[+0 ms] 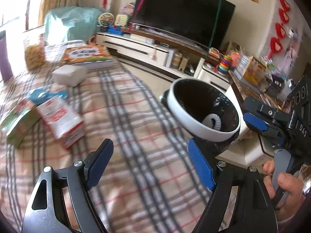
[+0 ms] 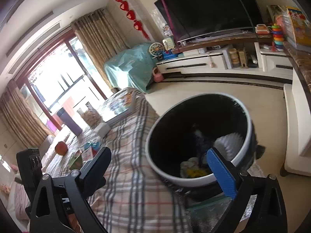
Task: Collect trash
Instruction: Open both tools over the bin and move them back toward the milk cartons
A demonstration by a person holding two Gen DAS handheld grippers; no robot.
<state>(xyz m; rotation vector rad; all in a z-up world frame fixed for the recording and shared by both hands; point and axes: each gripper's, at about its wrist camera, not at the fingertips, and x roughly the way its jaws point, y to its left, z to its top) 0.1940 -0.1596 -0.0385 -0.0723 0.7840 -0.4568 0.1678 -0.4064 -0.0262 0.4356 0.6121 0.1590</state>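
Note:
A round bin [image 1: 184, 120] with a white wall and a black liner stands off the right edge of the plaid-covered table [image 1: 136, 126]. A white ribbed piece [image 1: 211, 121] lies inside it. My left gripper [image 1: 151, 163] is open over the cloth with nothing between its fingers. A red-and-white carton [image 1: 62, 118], a green packet [image 1: 17, 124] and a blue wrapper [image 1: 44, 95] lie to its left. My right gripper [image 2: 159, 167] is open just before the bin [image 2: 171, 176] and holds nothing. The white ribbed piece [image 2: 229, 141] and yellow-white scraps [image 2: 192, 169] rest in the bin.
A white tissue box [image 1: 68, 73], a thick book [image 1: 87, 56] and a snack jar [image 1: 34, 50] crowd the table's far end. A television [image 1: 182, 13] on a low cabinet [image 1: 136, 48] lines the far wall. A hand [image 1: 283, 186] holds the right gripper's handle.

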